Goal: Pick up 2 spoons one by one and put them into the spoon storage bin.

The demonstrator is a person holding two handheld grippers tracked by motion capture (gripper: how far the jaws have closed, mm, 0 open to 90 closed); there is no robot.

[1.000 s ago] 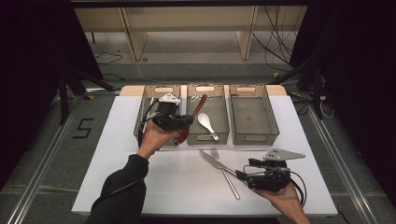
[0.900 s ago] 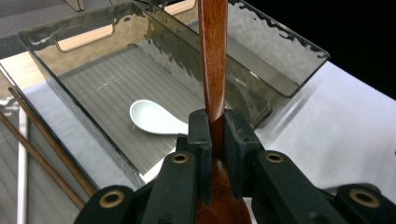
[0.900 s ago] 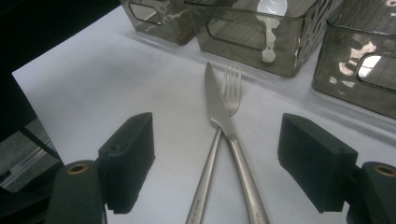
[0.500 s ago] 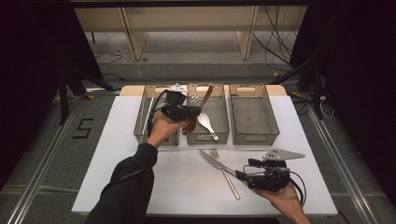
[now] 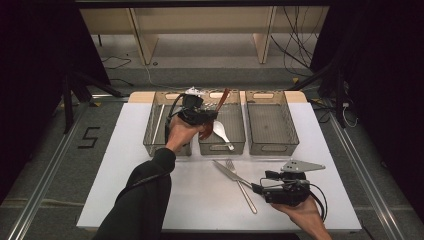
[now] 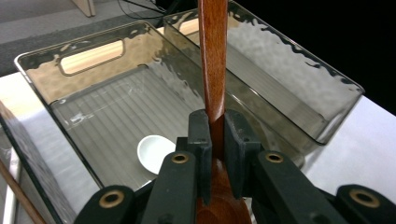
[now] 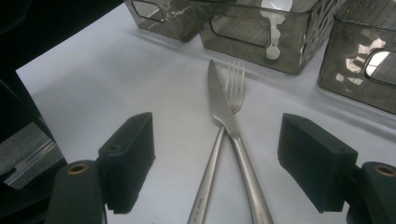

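My left gripper (image 5: pixel 209 118) is shut on a brown wooden spoon (image 5: pixel 223 99) and holds it over the middle smoky bin (image 5: pixel 222 148). In the left gripper view the two pads clamp the wooden spoon's handle (image 6: pixel 213 70), which runs up and away from me. A white spoon (image 5: pixel 220 132) lies in that bin, its bowl (image 6: pixel 154 150) on the ribbed floor. A steel knife (image 5: pixel 227 171) and fork (image 5: pixel 245 192) lie crossed on the white table. My right gripper (image 5: pixel 260 189) rests low near their handle ends, open, with the knife (image 7: pixel 224 107) and fork (image 7: pixel 235 81) ahead between its jaws.
Three smoky plastic bins stand side by side at the table's far edge: the left bin (image 5: pixel 152 134), the middle one, and the right bin (image 5: pixel 272 145). A thin brown stick (image 6: pixel 16 191) lies in the left bin. Black curtains flank the table.
The left hand has carried the wooden spoon to the right and farther away, from the left bin's edge to above the middle bin. The right gripper has stayed put.
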